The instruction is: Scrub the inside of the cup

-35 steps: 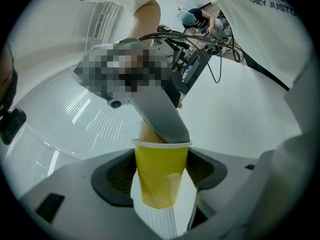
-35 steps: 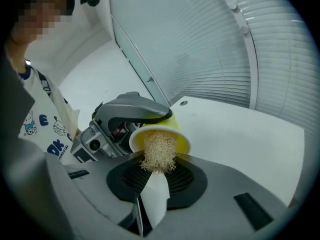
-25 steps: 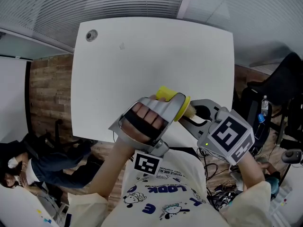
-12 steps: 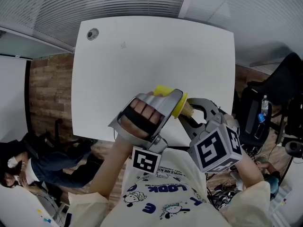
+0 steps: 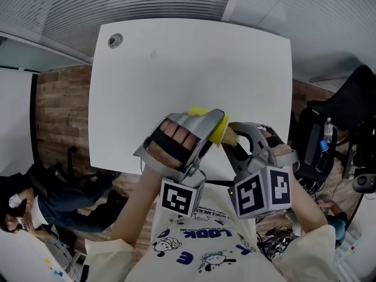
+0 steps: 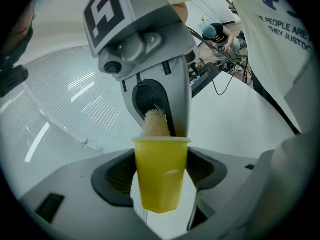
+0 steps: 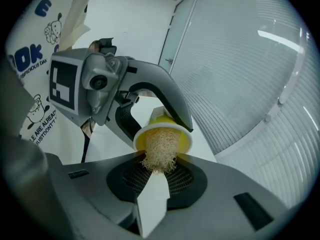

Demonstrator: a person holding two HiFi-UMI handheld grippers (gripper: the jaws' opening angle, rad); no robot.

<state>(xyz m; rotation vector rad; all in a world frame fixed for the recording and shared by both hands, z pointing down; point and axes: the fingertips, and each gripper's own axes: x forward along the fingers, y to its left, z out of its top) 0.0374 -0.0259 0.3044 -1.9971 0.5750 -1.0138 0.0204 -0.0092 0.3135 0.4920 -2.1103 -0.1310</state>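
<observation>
Yellow plastic cup [image 6: 159, 189], held aloft over the near edge of the white table [image 5: 176, 69].
The left gripper [image 6: 161, 170] is clamping the cup's sides. Facing the cup's mouth, the right gripper [image 7: 157, 176], jaws narrow, is pinching a tan fibre scrubber [image 7: 160, 149], its far end sitting inside the rim. The cup's long axis is lying in line with the right gripper, so a straight push looks right. Nothing is standing between them.

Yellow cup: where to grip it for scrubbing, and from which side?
Mid-wall, side-on, with pads on opposite sides, as the left tool holds the yellow cup. The wall is fairly straight there, and that grip leaves the mouth clear for the scrubber in the right tool.
</observation>
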